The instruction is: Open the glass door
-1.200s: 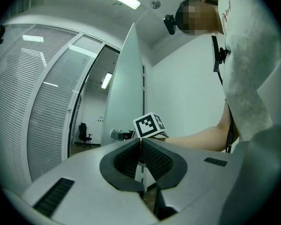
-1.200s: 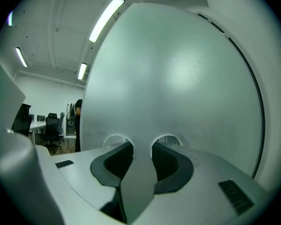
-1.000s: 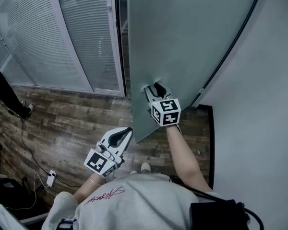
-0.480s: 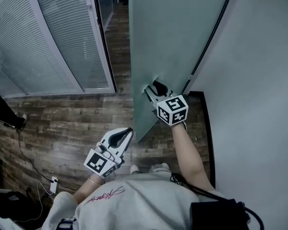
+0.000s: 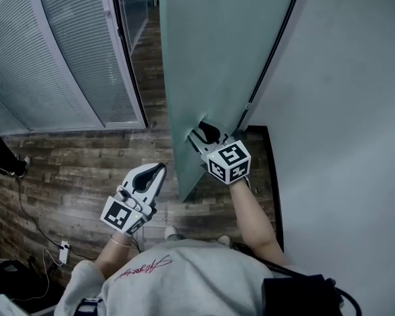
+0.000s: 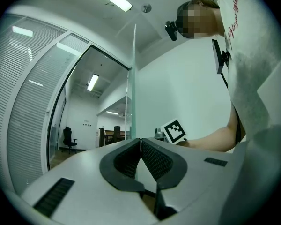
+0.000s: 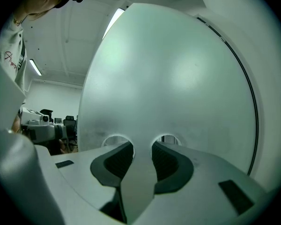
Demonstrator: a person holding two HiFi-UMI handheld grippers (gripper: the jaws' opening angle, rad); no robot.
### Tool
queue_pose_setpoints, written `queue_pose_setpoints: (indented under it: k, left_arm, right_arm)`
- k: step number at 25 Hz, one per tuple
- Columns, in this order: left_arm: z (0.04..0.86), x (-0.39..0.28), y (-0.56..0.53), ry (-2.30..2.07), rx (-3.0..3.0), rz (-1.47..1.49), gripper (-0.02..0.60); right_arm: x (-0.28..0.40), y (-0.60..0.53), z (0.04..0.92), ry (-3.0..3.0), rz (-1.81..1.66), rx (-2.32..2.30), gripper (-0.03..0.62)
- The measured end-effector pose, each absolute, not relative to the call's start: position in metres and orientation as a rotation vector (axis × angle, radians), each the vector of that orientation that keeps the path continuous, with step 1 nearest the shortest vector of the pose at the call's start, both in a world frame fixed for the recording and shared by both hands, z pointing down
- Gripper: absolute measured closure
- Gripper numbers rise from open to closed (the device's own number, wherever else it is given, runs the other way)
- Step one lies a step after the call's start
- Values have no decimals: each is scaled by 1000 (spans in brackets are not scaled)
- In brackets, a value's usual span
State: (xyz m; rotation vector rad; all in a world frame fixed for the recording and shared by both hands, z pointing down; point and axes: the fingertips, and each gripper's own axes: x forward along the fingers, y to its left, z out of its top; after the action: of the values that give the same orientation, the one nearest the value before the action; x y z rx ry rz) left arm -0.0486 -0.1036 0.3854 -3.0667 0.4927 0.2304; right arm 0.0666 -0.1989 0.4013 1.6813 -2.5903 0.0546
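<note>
At the glass door point(image 5: 217, 58), right tongs point(image 5: 199, 130) grip between its holes point(image 7: 113, 142); left tongs point(image 5: 158, 168) closed, empty.

**Right gripper point(image 5: 199, 129) clamped, left gripper point(image 5: 159, 168) idle**

The right gripper points forward on an outstretched bare forearm point(image 5: 251, 210), its jaws set wide and gripping the glass door point(image 5: 210, 58). The left gripper sits lower at the person's side, jaws together and empty.

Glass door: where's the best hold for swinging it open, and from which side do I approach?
Take the narrow strip between the two round holes, toward the glass door's edge away from the wall. Approach the face square-on with one jaw through each hole. The pane is otherwise flat and smooth, no handle showing. The right gripper sits there.
</note>
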Motion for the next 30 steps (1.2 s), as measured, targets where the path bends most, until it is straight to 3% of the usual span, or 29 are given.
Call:
queue_pose_setpoints:
  k: [30]
  left_arm:
    - [386,88,-10,180,-3089,234,557]
  right_arm:
    - [171,-29,409,-2624,42,1691,462]
